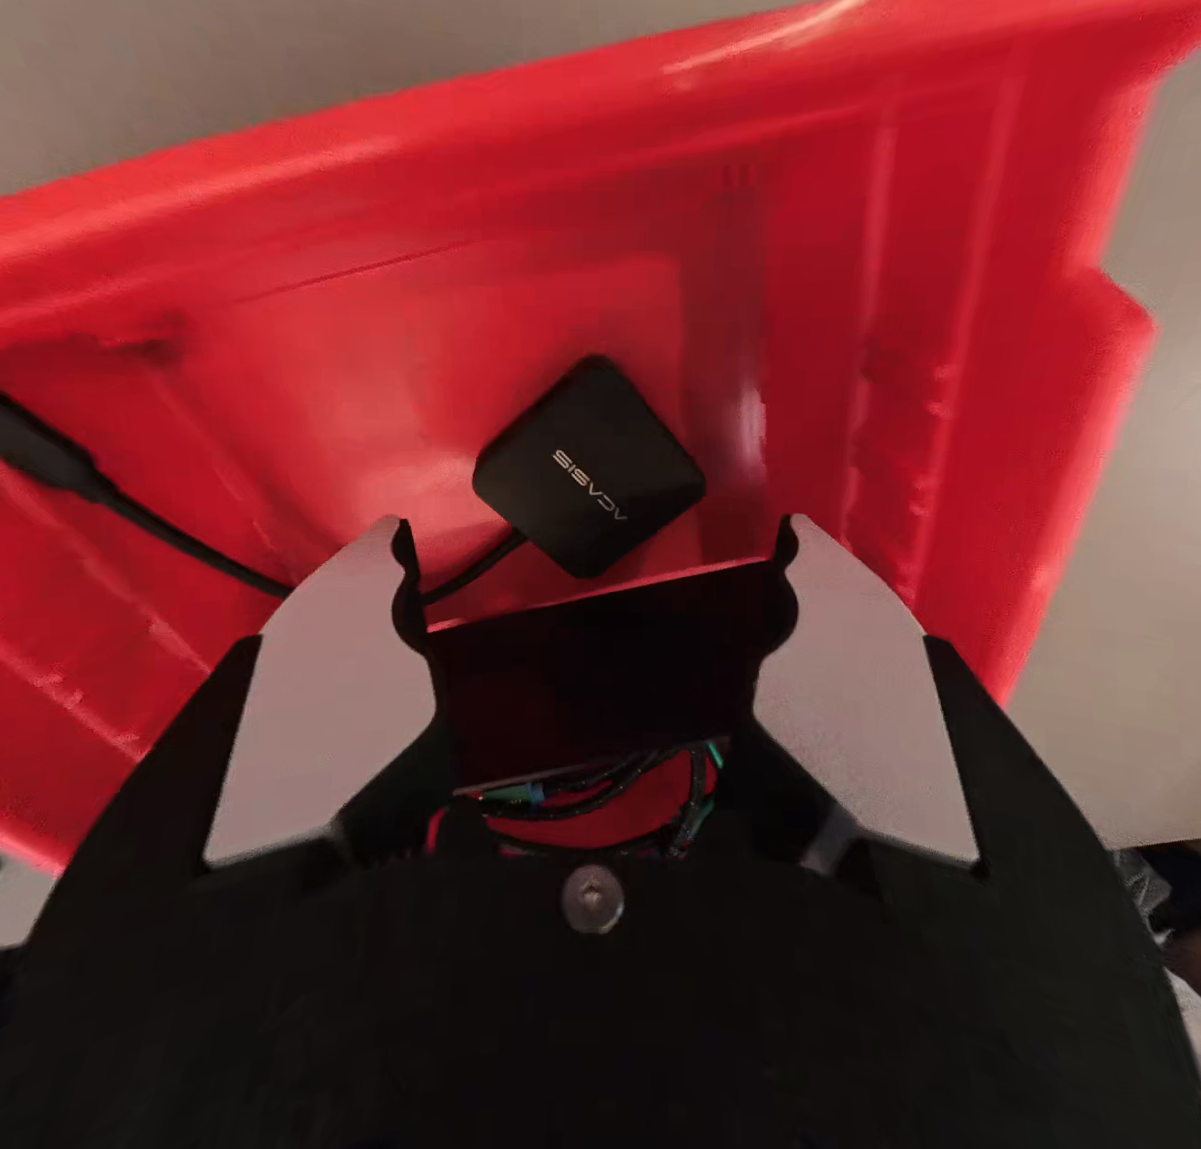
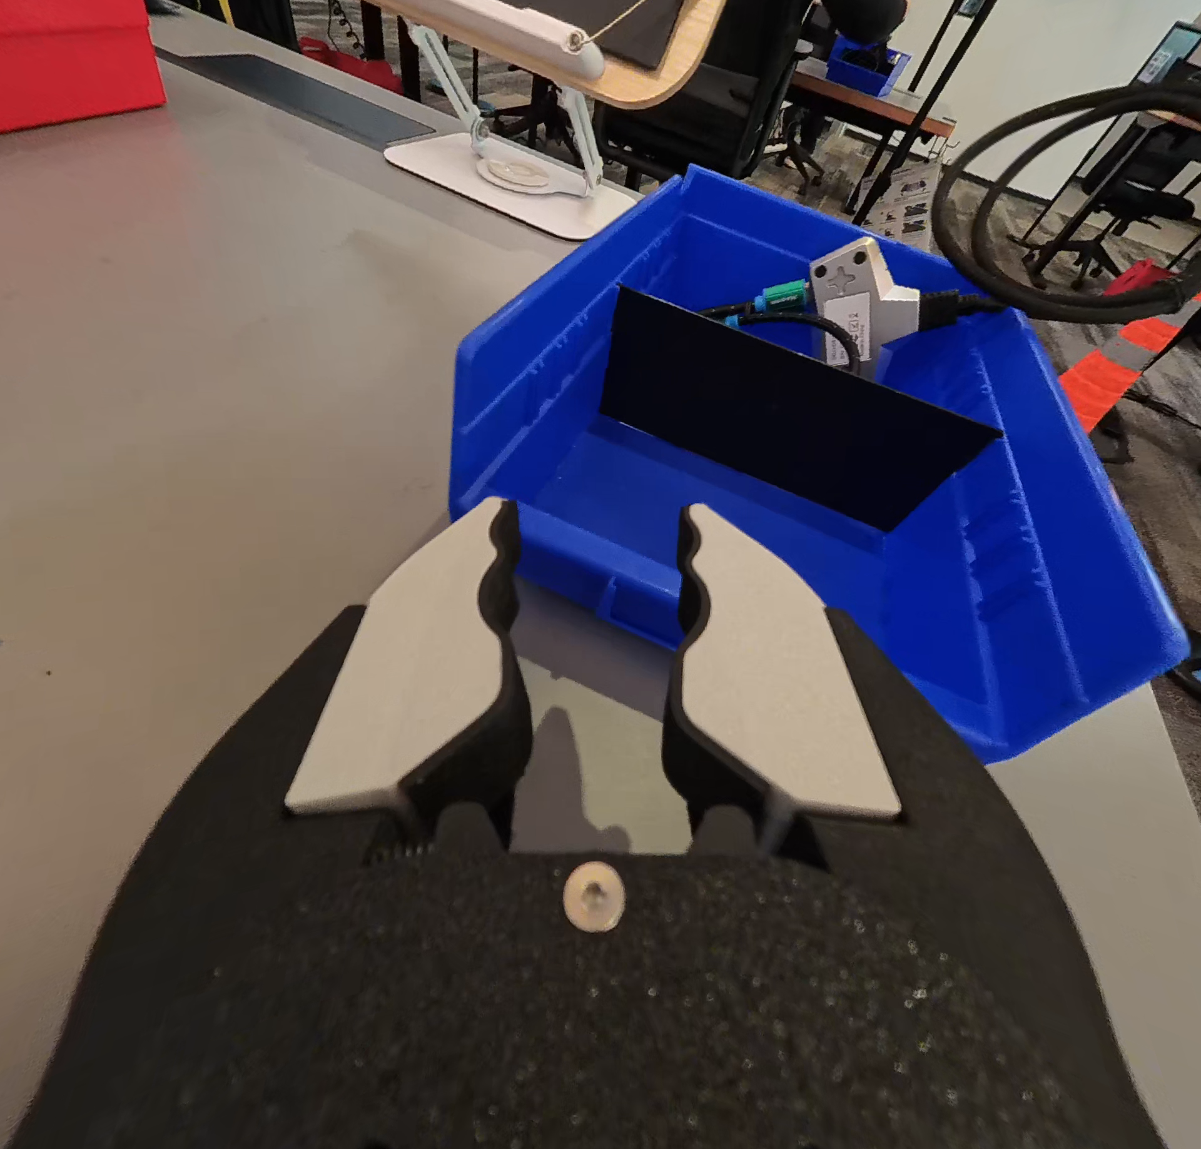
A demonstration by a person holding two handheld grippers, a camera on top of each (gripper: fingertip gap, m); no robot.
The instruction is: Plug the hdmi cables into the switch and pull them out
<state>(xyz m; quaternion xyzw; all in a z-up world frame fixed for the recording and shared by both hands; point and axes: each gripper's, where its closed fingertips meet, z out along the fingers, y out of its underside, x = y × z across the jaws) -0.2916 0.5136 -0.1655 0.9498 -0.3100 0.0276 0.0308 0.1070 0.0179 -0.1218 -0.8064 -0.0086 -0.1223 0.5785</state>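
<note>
The left gripper [image 1: 593, 549] is hovering open and empty over the red bin [image 1: 845, 221], where the black switch [image 1: 588, 465] is lying with its cable [image 1: 195, 546] trailing left. The right gripper [image 2: 596, 552] is likewise standing open and empty before the blue bin [image 2: 975, 630], whose far compartment is holding a silver adapter [image 2: 858, 299] and cables [image 2: 780, 322]. Judged stage: reaching in, nothing yet plugged; next, the left needs lowering to close on the switch.

The left gripper [image 1: 593, 526] stands open above the red bin [image 1: 455, 221]; the bin walls close in around the black switch [image 1: 588, 465], and its cable [image 1: 195, 546] crosses the floor at left. In the blue bin [image 2: 1014, 598], a black divider [image 2: 780, 416] separates the bare near compartment from the cables behind it.
</note>
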